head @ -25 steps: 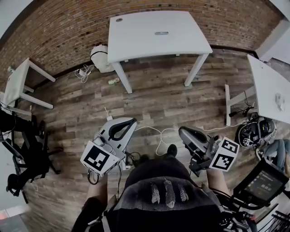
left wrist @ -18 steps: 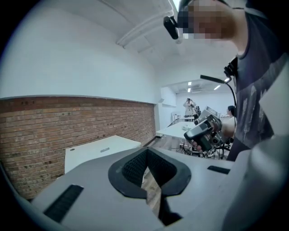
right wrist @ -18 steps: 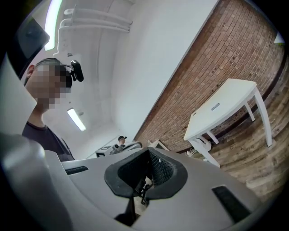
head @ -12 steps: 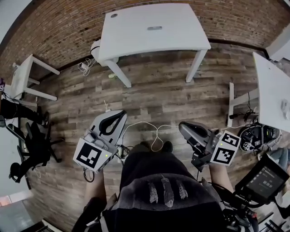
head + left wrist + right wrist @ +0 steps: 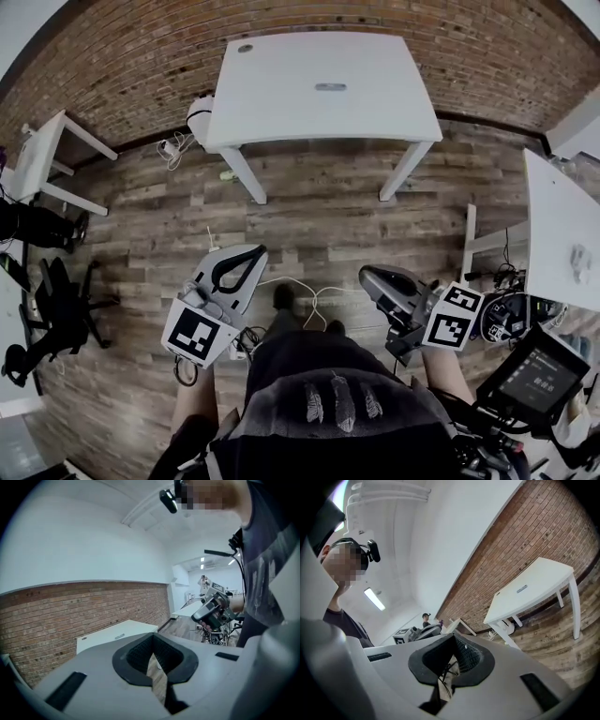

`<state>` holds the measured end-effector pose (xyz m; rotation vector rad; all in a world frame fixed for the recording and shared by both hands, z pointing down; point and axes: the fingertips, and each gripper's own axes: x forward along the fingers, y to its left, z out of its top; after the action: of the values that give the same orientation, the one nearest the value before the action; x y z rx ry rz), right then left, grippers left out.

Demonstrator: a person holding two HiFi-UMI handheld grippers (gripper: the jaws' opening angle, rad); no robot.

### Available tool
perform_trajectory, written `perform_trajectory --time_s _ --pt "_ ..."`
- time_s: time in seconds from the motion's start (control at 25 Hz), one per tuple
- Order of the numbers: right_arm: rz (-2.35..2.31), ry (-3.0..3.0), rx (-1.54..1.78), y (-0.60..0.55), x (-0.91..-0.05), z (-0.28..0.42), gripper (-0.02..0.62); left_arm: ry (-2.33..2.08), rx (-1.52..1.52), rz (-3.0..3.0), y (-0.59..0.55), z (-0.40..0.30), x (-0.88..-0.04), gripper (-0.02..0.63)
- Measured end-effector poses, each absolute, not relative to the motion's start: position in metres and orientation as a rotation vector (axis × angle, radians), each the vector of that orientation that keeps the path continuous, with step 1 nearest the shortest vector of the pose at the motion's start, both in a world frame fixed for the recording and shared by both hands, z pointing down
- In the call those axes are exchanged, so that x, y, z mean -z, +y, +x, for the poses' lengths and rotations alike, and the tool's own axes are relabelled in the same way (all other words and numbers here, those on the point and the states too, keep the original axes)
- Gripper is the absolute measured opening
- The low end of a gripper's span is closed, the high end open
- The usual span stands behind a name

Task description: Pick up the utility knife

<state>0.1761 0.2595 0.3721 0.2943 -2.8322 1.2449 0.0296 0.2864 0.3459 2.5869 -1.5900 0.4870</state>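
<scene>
The utility knife [image 5: 330,86] is a small grey bar lying on the white table [image 5: 281,103] by the brick wall, far ahead of both grippers. It also shows in the left gripper view as the knife [image 5: 120,636] and in the right gripper view as the knife [image 5: 521,588]. My left gripper [image 5: 249,255] is held low over the wooden floor, shut and empty. My right gripper [image 5: 367,276] hovers at the same height, also shut with nothing in it. In their own views the left gripper [image 5: 152,654] and right gripper [image 5: 452,654] show closed pads.
A second white table [image 5: 42,164] stands at the left and a third [image 5: 562,220] at the right. A black office chair [image 5: 52,314] is at the far left. Cables [image 5: 314,292] lie on the floor by the feet. A white bin [image 5: 200,117] sits beside the table leg.
The person has stepped toward the table, which looks slightly larger in the head view. Both grippers travelled along with the body and stayed shut and empty.
</scene>
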Motion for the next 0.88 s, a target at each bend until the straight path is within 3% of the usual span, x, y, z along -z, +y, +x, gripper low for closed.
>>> perform_trajectory --time_s 0.52,0.88 --pt "0.384 -2.763 -1.189 0.229 -0.361 0.020 -0.002 -1.489 -0.265 2.648 0.251 -0.107 -0.351 -0.003" --pt "0.463 -2.711 -1.219 0.177 -0.377 0.002 -0.002 -1.399 -0.240 2.679 0.199 -0.113 -0.365 -0.003"
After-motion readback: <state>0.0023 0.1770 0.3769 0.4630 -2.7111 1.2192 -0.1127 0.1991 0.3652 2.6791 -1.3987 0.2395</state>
